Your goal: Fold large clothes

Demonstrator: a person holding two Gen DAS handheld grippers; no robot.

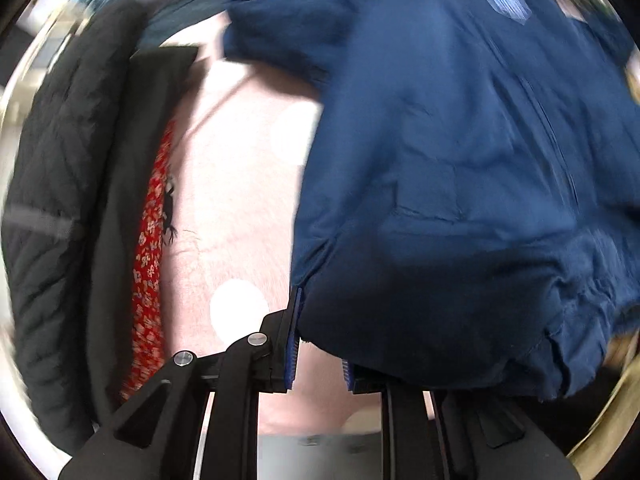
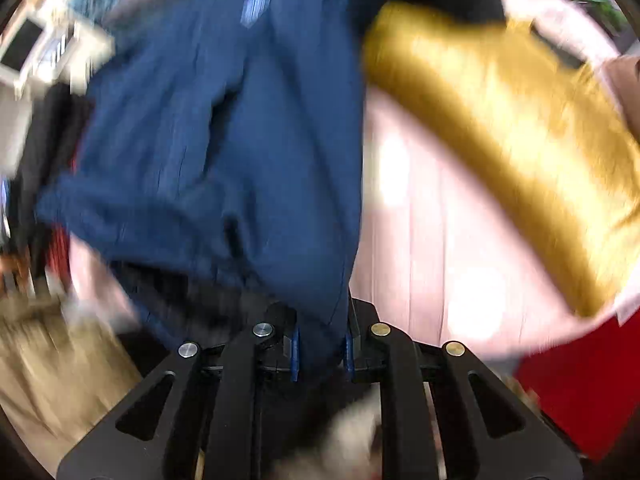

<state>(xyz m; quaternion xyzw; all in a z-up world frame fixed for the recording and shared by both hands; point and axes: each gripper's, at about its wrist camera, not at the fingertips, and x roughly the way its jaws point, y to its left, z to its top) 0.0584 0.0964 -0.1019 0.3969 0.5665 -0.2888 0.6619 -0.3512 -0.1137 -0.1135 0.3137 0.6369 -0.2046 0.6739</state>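
Both frames blurred, right wrist view more so.

Navy blue jacket (image 1: 460,168) hangs lifted above a pale pink bed sheet (image 1: 240,184) with white spots. A small light patch, perhaps a logo, shows high on the fabric in both views. A seam or zip line runs down its front.

Left gripper (image 1: 320,354): jaws stand a little way apart, blue ribbed pads (image 1: 293,344) visible. The jacket's gathered hem drapes over the right-hand pad and hides it. The left-hand pad looks bare, with pink sheet showing in the gap; cannot tell whether the cloth is actually pinched or only lying across the finger.

Right gripper (image 2: 322,354): jaws nearly closed, clamped on a fold of the navy blue jacket (image 2: 224,128), which runs down between the two blue pads (image 2: 295,354). Fabric spreads up and to the left from that pinch.

Around the jacket, left wrist view: a black quilted coat (image 1: 68,184) along the left, a black garment edge beside it, and a red floral garment (image 1: 152,236) tucked under that edge, all lying on the sheet.

Right wrist view: a mustard yellow garment (image 2: 512,136) lies across the pink sheet to the right of the jacket; something bright red (image 2: 588,388) at the lower right; tan cloth (image 2: 60,368) at the lower left, too smeared to name.
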